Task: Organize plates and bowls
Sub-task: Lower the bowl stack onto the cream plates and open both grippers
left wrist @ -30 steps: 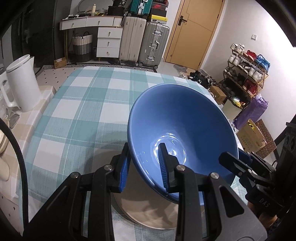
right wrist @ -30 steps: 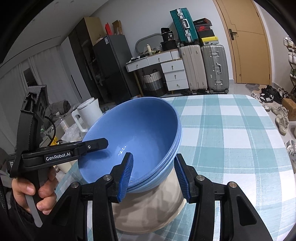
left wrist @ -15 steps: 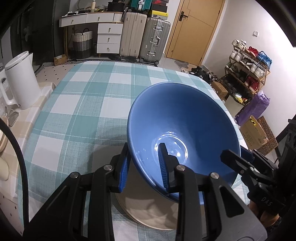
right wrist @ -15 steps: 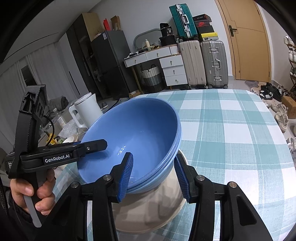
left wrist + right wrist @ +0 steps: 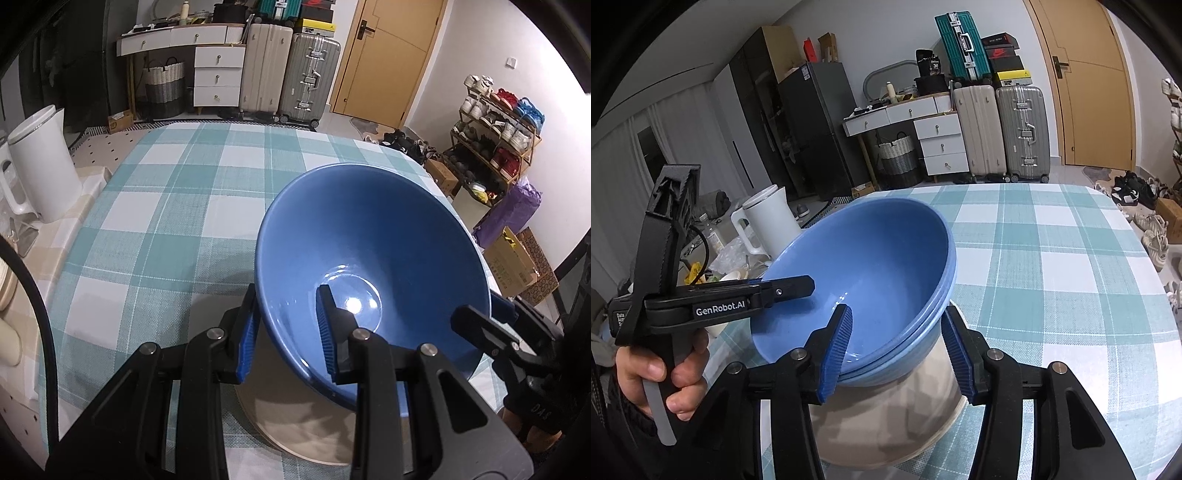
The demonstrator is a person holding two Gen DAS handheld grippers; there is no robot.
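Left wrist: glossy conical blue bowl (image 5: 373, 240) over matte beige plate (image 5: 295, 424).

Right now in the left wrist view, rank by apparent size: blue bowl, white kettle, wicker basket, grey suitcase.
1. blue bowl, by far the largest, though it sits closest to the camera
2. white kettle
3. grey suitcase, close to the kettle, so that order is unsure
4. wicker basket, smallest, but far away

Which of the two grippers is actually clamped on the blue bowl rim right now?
The left gripper: its pads pinch the top blue bowl's rim. The right gripper straddles the stacked bowls, jaws opening, with a visible gap.
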